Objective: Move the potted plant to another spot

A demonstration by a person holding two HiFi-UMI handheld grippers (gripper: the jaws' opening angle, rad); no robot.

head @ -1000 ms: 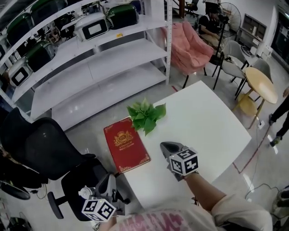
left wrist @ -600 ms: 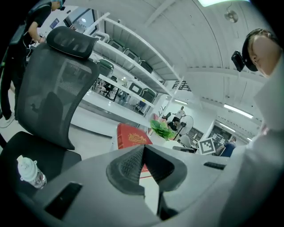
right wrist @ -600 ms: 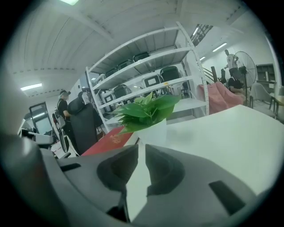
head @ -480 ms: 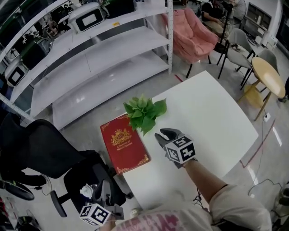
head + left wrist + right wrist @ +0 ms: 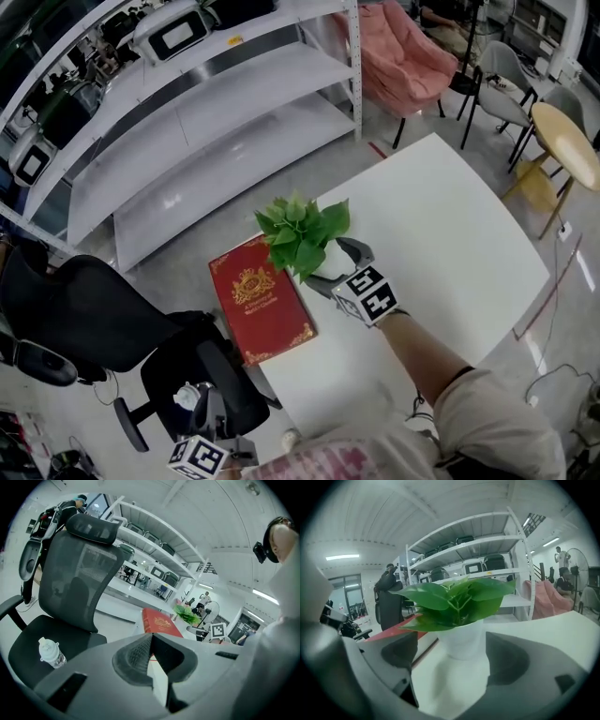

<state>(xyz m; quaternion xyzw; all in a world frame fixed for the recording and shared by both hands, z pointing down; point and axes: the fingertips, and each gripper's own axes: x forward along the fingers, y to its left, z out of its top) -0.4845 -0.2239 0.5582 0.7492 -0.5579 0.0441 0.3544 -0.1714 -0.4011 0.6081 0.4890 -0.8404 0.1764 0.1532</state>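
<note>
Presently the potted plant (image 5: 298, 234) is found near the far left corner of the white table (image 5: 441, 234), just beside the red book (image 5: 261, 300), which lies at about 8 o'clock from it and overhangs the table's left edge. The plant has not yet been lifted; its white pot rests flat on the table.

The right gripper (image 5: 331, 266) is brought in from roughly 4 o'clock of the plant, pointed somewhat downward so that the pot, not the leaves, is met. Its fingers are opening and stand wide. In the right gripper view the pot is framed between them, with a gap on either side, so nothing is gripped. The wide spread is judged to be meant for clearing the pot's width before closing on its wall, below the foliage.

The left gripper (image 5: 151, 641) is kept low at about 7 o'clock of the head view, off the table and above the black office chair (image 5: 103, 319). Its fingers are pressed together with nothing between them. It is judged to be parked out of the way, since one gripper should suffice for a small pot. A small plastic bottle (image 5: 50, 652) is seen on the chair seat.

As for writing, a gold crest and a line of gold lettering are carried on the book's cover, but they cannot be read. Black-and-white square markers are borne on each gripper's cube. No label is made out on the pot.
</note>
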